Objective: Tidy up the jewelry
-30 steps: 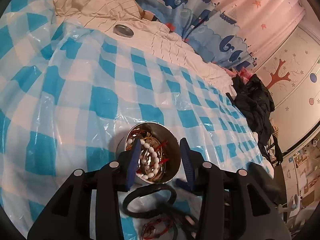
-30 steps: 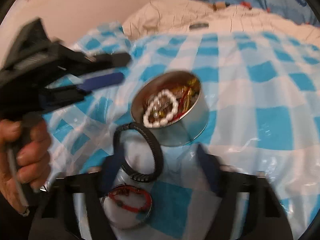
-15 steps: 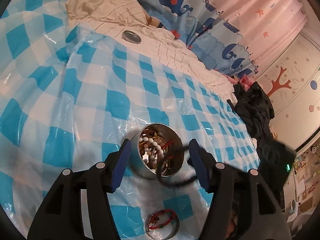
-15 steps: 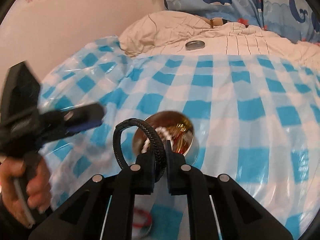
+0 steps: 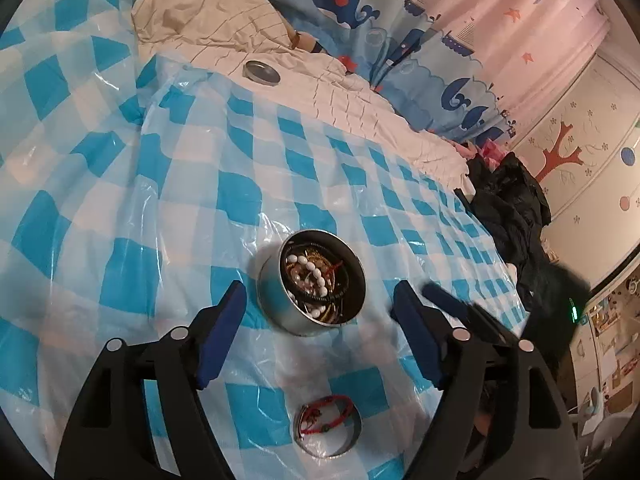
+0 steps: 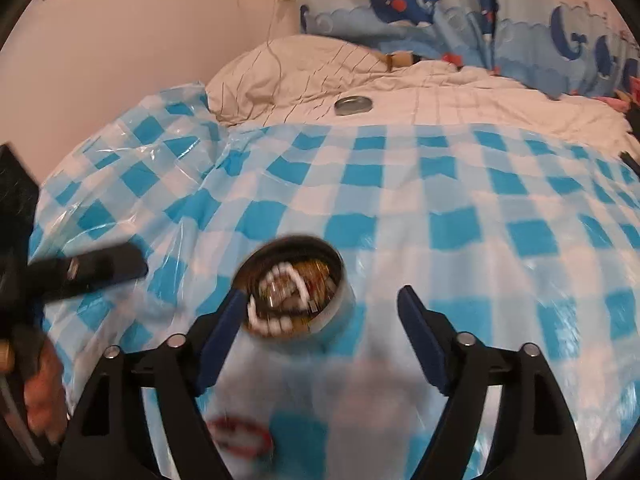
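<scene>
A blue-and-white checked plastic sheet [image 5: 168, 208] covers a bed beneath both grippers. The left gripper [image 5: 318, 300] hangs with jaws spread wide, empty; the round metal tin [image 5: 310, 288] of jewelry sits between and just ahead of its fingertips, holding a white bead bracelet [image 5: 312, 272] and a black braided band [image 5: 324, 299]. The right gripper [image 6: 320, 300] is likewise wide apart and empty, the tin [image 6: 294, 292] by its left finger. A red cord bracelet on a metal ring [image 5: 327, 420] lies below the left jaws.
</scene>
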Demonstrator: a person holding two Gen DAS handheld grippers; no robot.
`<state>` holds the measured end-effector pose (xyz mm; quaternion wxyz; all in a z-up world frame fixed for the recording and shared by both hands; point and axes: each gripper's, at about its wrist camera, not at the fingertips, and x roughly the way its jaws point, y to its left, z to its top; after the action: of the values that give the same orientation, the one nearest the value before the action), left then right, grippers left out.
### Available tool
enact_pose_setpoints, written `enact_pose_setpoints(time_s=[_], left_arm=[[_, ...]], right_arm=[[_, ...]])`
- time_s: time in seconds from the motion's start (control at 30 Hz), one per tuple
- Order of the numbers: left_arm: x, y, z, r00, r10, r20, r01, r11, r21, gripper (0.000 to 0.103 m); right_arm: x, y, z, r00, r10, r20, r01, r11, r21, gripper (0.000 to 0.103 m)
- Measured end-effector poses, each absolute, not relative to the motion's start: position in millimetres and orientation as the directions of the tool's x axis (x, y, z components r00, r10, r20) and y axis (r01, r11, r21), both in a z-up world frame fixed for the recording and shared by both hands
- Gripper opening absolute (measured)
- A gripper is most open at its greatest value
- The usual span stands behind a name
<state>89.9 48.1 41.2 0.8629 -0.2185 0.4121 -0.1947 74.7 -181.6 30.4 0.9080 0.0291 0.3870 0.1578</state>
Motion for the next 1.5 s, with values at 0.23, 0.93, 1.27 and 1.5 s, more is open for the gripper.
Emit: enact_pose_setpoints(time_s=[0.23, 0.93, 1.27, 1.5], left_arm=[[60, 21, 48, 0.607, -0.458, -0.649, 0.194, 0.878, -0.438, 0.076], [29, 11, 36, 0.613, -0.358, -0.704, 0.171, 0.930, -0.324, 0.088], [40, 13, 32, 0.616, -0.331, -0.715, 0.150, 0.940, -0.305, 0.090], [41, 6, 30, 0.603, -0.333, -0.725, 0.174, 0.942, -0.289, 0.090]], right_arm=[[19, -210, -18, 0.598, 0.246, -0.763, -0.190, 0.968, 0.163, 0.088], [-8, -185, -36, 0.633, 0.222, -0.741, -0.193, 0.973, 0.127, 0.096], [-3, -181, -34, 0.627, 0.248, -0.738, -0.214, 0.966, 0.143, 0.096], [-2, -180, -34, 0.627, 0.247, -0.739, -0.215, 0.966, 0.141, 0.096]])
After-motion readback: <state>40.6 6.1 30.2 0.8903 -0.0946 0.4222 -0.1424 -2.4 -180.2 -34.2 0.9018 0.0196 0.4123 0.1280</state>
